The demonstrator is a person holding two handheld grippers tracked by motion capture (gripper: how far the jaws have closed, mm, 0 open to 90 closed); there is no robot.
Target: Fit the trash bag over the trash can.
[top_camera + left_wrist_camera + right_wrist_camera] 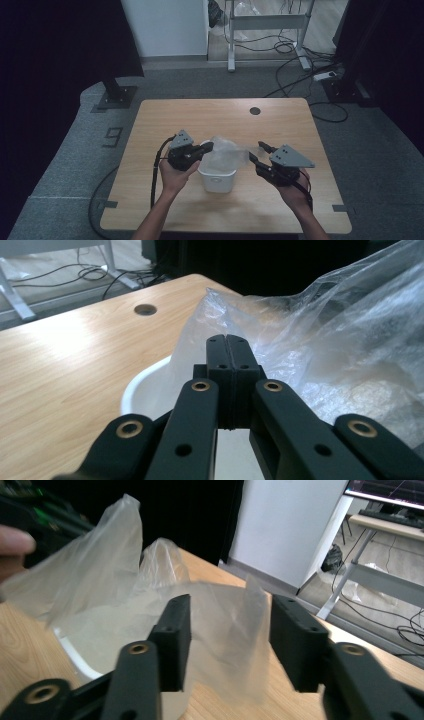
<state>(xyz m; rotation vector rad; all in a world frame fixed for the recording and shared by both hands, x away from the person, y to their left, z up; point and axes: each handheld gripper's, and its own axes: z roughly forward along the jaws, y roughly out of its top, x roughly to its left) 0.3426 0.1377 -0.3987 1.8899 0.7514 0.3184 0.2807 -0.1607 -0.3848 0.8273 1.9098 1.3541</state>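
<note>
A clear plastic bag sat loosely in a small white bin near the front edge of the wooden table, its mouth billowing above the rim. The left gripper was pressed together, seemingly pinching the bag's edge film. The right gripper stood spread, with a flap of film between its jaws. The bag looked light, limp and slippery, so it was likely best taken by its rim.

Overhead plus 2 close tool-mounted views
</note>
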